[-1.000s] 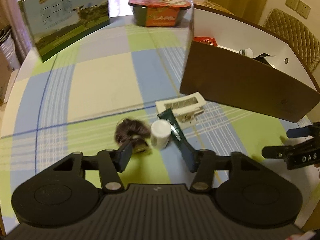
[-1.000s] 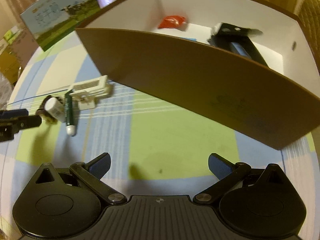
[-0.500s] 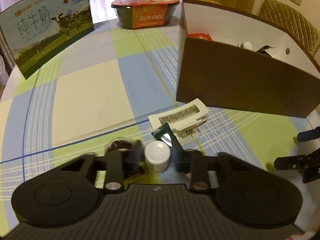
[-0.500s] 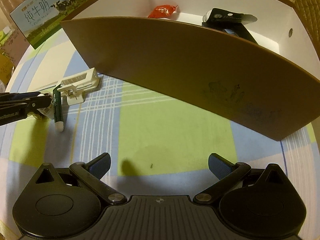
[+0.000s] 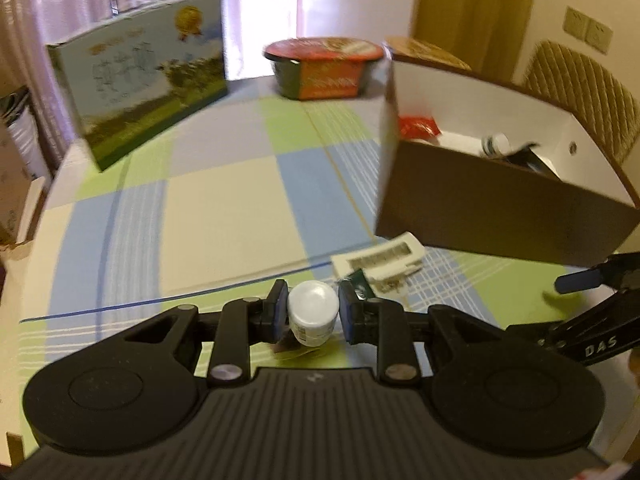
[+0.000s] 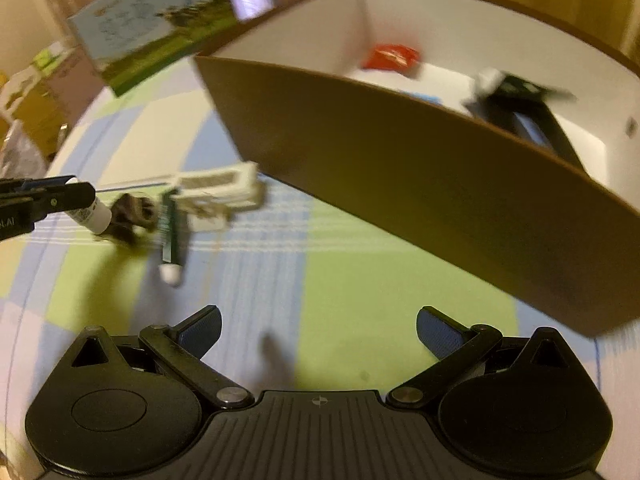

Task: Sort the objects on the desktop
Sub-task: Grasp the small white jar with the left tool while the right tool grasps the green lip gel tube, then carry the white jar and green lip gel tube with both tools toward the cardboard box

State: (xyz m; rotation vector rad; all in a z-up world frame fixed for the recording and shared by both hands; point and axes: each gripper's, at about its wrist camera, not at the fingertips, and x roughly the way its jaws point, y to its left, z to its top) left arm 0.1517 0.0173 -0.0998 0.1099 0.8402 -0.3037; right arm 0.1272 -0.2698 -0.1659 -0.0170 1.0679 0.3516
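The small white bottle (image 5: 313,314) sits pinched between the left tongs (image 5: 313,312), cap pointing forward along their fingers, raised just above the desk (image 5: 224,216). The brown box (image 5: 500,208), already holding sorted things, lies ahead and to the right, so the carry likely swings rightward over its near wall. The right tongs (image 6: 318,330) hang spread and empty, nearer the box.

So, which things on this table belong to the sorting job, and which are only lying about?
Belong to the job:
- small white bottle, held in left gripper
- dark green tube
- white plastic hair clip
- dark brown scrunchie
- brown cardboard box
- right gripper, open

Only lying about:
- milk carton box
- red-lidded noodle bowl
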